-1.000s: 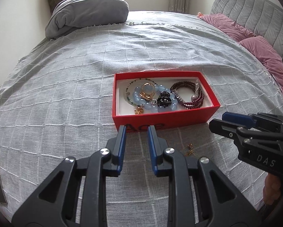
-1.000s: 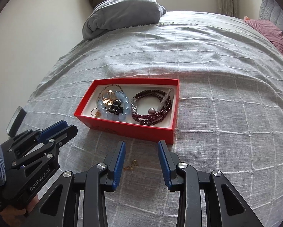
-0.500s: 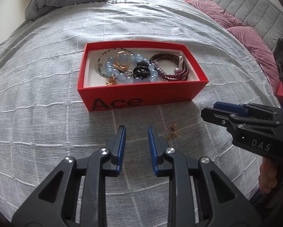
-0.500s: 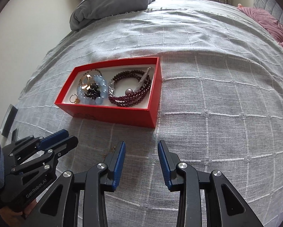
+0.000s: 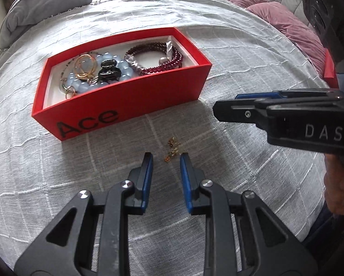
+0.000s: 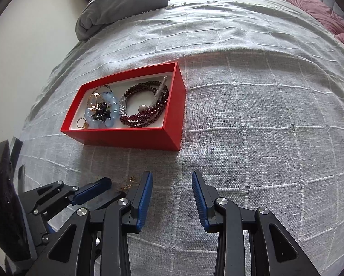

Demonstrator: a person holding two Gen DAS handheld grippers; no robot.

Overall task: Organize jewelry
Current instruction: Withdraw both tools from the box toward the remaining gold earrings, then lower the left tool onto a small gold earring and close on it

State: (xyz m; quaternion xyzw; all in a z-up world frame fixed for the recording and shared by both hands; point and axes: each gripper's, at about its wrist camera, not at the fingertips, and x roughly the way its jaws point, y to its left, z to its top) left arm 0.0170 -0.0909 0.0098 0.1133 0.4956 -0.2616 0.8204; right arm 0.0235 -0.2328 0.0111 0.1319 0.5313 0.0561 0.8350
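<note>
A small gold earring piece (image 5: 172, 149) lies on the grey bedspread in front of a red box (image 5: 130, 101). My left gripper (image 5: 166, 161) is open, low over the bed, its fingertips on either side of the earring's near end. In the right wrist view the earring (image 6: 128, 184) shows between the left gripper (image 6: 98, 189) and my right gripper (image 6: 172, 179), which is open and empty. The red box (image 6: 135, 138) holds a dark red bead bracelet (image 6: 146, 110), a pale blue bead bracelet (image 6: 107, 117), gold rings and a black piece.
The grey checked bedspread (image 6: 264, 115) covers the whole bed. A folded grey duvet (image 6: 123, 2) lies at the far end. Pink pillows (image 5: 293, 23) lie at the right. A black object (image 6: 6, 207) stands at the bed's left edge.
My left gripper has moved forward and right and lowered, so the earring now lies between its fingertips. My right gripper has shifted right and closer to the bed.
</note>
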